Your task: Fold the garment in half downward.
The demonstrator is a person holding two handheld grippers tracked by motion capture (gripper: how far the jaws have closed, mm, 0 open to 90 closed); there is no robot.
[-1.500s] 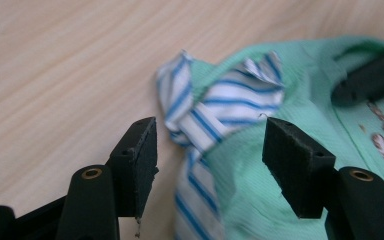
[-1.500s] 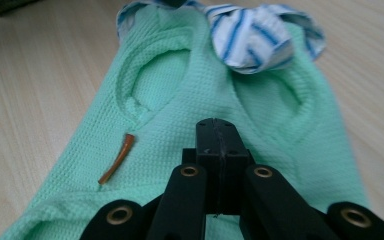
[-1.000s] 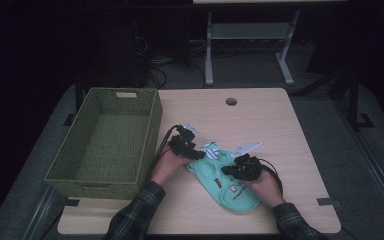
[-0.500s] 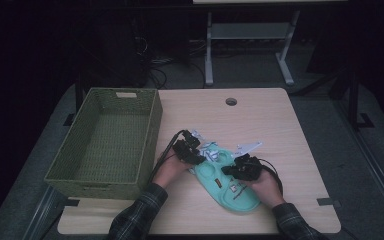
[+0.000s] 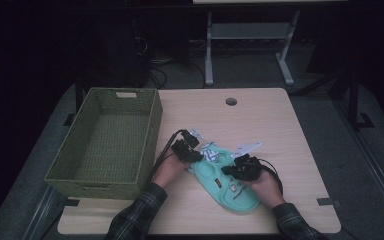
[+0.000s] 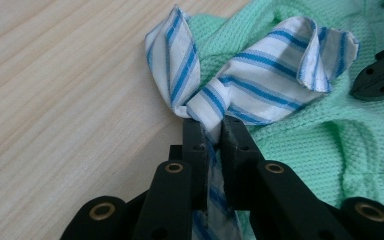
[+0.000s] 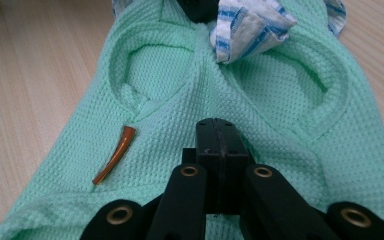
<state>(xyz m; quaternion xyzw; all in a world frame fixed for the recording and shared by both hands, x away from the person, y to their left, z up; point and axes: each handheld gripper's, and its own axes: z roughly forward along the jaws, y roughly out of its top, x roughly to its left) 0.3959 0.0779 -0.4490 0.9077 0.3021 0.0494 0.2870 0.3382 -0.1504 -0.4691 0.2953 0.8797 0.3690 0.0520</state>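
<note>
A mint-green waffle-knit garment (image 5: 230,187) lies flat on the table in front of the person. A blue-and-white striped cloth (image 6: 260,85) is bunched at its far end (image 5: 209,151). My left gripper (image 6: 211,125) has just been closing, and its pads now pinch a fold of the striped cloth at the garment's edge (image 5: 192,152). My right gripper (image 7: 219,125) is shut, its tips resting on the middle of the green garment (image 7: 290,130), with the striped cloth (image 7: 250,25) beyond it. In the high view the right gripper (image 5: 232,170) sits just right of the left one.
A woven green basket (image 5: 152,130) stands at the table's left side, close to my left hand. The wooden table (image 5: 270,120) has a round cable hole (image 5: 231,101) near its far edge. A small orange tag (image 7: 115,155) lies on the garment.
The left gripper's jaws have closed onto the striped cloth, with the hand shifting only slightly. The right hand and the green garment have stayed put.
</note>
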